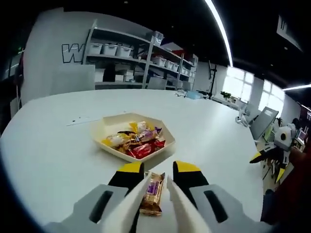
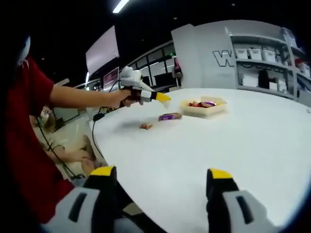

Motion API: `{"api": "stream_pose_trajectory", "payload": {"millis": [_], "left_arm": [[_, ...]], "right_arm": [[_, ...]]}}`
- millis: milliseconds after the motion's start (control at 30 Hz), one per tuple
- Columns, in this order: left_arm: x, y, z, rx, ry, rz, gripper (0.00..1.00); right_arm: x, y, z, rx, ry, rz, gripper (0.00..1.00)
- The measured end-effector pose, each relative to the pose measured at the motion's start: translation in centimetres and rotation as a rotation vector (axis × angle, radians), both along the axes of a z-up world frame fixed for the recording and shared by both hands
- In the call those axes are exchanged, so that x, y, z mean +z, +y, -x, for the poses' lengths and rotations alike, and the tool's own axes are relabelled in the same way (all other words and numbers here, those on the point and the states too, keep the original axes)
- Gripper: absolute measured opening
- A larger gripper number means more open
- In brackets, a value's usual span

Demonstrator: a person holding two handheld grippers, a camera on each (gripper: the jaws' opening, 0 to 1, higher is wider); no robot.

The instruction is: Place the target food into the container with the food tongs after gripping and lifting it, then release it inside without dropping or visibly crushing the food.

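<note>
Big white table (image 1: 53,160) under everything, shelving w/ storage bins (image 1: 124,51) at the back wall. On the table, the shallow beige container (image 1: 104,127) sits just ahead of my left gripper (image 1: 158,187), already loaded w/ wrapped candies (image 1: 137,141) in yellow, red, purple.

My tongs (image 1: 146,208) are the pale blades running fwd between the left gripper's yellow-tipped jaws. Blades are partly open, tips spread either side of the target, a brown bar w/ purple label (image 1: 152,193) lying flat on the table. Can't tell if the tips touch the wrapper yet; it isn't lifted, so I judge nothing's held.

Right gripper (image 2: 165,182) hangs off to the side, jaws wide apart, nothing between them. From the right gripper view the bar (image 2: 169,116) lies near the container (image 2: 216,110) but apart from it, w/ a small brown piece (image 2: 146,126) further out on the table.

Step in hand, imo: closing on the bar, pre-grip. Next move calls for a gentle squeeze across the bar's width, enough to hold w/o denting, then lift straight up, short carry fwd over the rim, lower in, then open.
</note>
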State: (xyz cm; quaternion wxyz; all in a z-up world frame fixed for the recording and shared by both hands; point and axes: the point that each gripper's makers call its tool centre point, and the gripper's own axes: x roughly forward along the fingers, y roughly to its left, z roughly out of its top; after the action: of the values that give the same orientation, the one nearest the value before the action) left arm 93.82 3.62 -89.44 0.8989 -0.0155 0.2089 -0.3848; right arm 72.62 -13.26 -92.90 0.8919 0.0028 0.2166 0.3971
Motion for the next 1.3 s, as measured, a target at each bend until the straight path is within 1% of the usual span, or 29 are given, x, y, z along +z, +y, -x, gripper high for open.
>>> {"api": "stream_pose_trajectory", "payload": {"millis": [67, 233, 300, 333, 400, 533, 667, 767, 1000, 1033, 1100, 1167, 1200, 1300], "left_arm": [[-0.4, -0.1, 0.1, -0.003, 0.001, -0.011, 0.22], [-0.8, -0.2, -0.3, -0.002, -0.024, -0.027, 0.24], [-1.2, -0.3, -0.4, -0.002, -0.04, -0.058, 0.25], [-1.4, -0.4, -0.3, -0.015, -0.051, -0.073, 0.25], [-1.7, -0.7, -0.1, -0.026, -0.042, -0.074, 0.25], [-2.4, -0.7, -0.3, -0.032, -0.048, -0.095, 0.26], [-2.6, -0.5, -0.7, -0.027, -0.053, -0.096, 0.25], [-2.8, -0.4, -1.1, -0.022, -0.046, -0.093, 0.25], [-3.5, -0.4, -0.8, -0.042, -0.043, -0.116, 0.27], [-3.6, -0.5, -0.7, -0.048, -0.036, -0.109, 0.28], [-4.0, -0.4, -0.8, -0.035, -0.019, -0.107, 0.27], [-3.8, -0.4, -0.8, -0.033, -0.03, -0.094, 0.26], [-3.9, -0.4, -0.8, -0.029, -0.026, -0.093, 0.26], [-3.8, -0.4, -0.8, -0.04, -0.041, -0.096, 0.25]], "right_arm": [[0.0, -0.1, 0.0, -0.004, 0.003, -0.004, 0.72], [0.0, -0.2, -0.1, -0.006, 0.003, -0.002, 0.72], [0.0, -0.2, -0.1, -0.006, 0.0, 0.0, 0.72], [0.0, -0.2, -0.1, -0.005, 0.0, -0.001, 0.73], [0.0, -0.2, -0.1, -0.008, 0.0, -0.001, 0.73], [-0.1, -0.4, -0.1, -0.01, 0.003, 0.002, 0.73], [-0.1, -0.6, -0.2, -0.012, 0.003, 0.006, 0.72], [-0.1, -0.7, -0.3, -0.014, 0.004, 0.008, 0.72], [-0.4, -0.8, -0.4, -0.01, 0.006, 0.022, 0.72], [-0.4, -0.8, -0.5, -0.01, 0.006, 0.023, 0.72], [-0.4, -0.9, -0.6, -0.013, 0.004, 0.025, 0.71], [-0.5, -0.9, -0.6, -0.012, 0.006, 0.029, 0.71], [-0.6, -0.9, -0.6, -0.012, 0.007, 0.029, 0.71], [-0.8, -0.8, -0.6, -0.009, 0.013, 0.03, 0.71]]}}
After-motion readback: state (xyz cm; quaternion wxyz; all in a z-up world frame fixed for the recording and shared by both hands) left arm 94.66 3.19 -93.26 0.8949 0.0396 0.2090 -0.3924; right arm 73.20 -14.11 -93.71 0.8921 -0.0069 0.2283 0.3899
